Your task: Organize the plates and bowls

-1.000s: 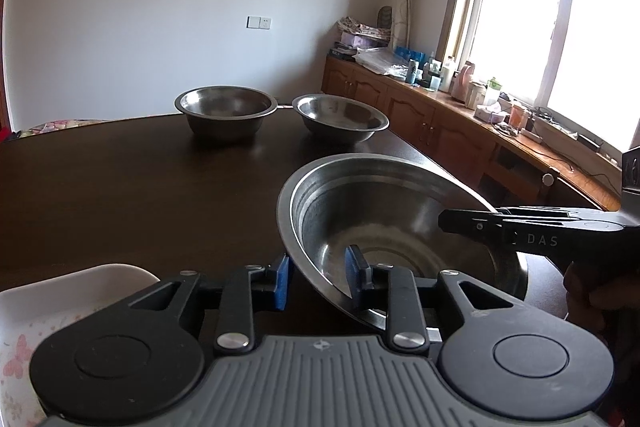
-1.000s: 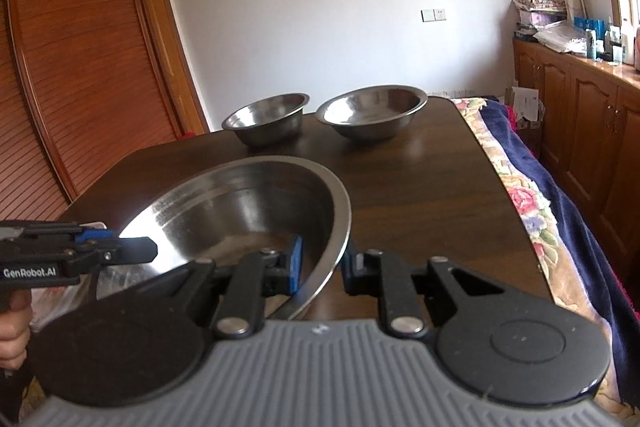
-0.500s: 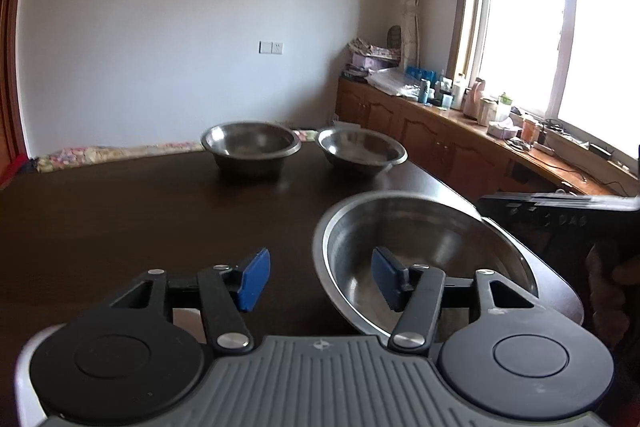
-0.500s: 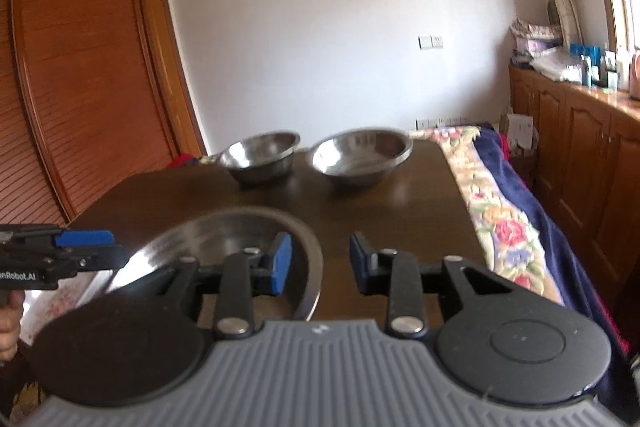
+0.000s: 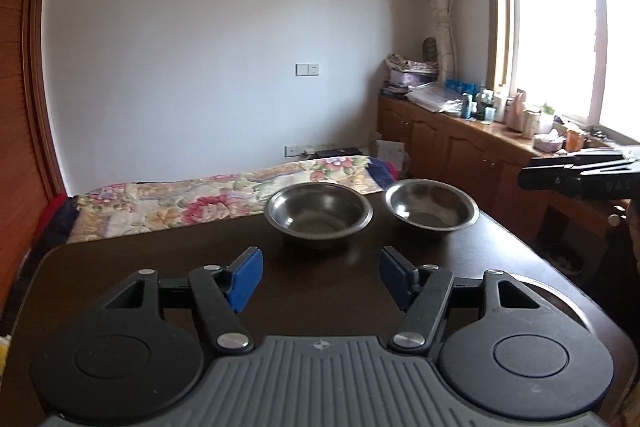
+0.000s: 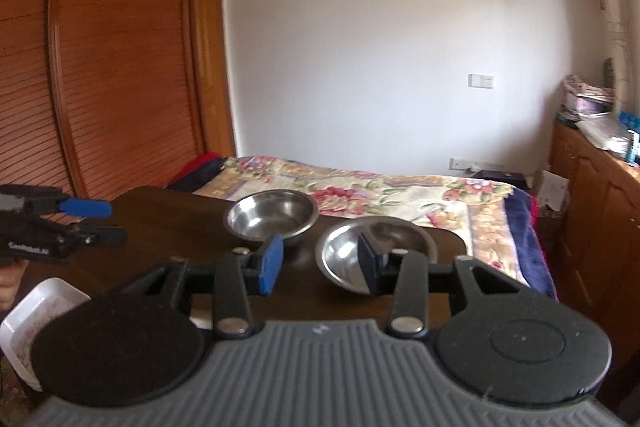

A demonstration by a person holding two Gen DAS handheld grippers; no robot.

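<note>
Both the left gripper [image 5: 320, 277] and right gripper [image 6: 318, 263] hover with jaws wide and empty above the dark table [image 5: 160, 267], beyond which two steel bowls [image 5: 319, 213] [image 5: 432, 205] sit side by side near its far edge.

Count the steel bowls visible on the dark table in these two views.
2. The deeper bowl sits left, the shallower bowl right, side by side at the table's far end. More may be hidden beneath each claw's body.

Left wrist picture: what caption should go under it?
Open left tool above a dark table with two steel bowls.
</note>
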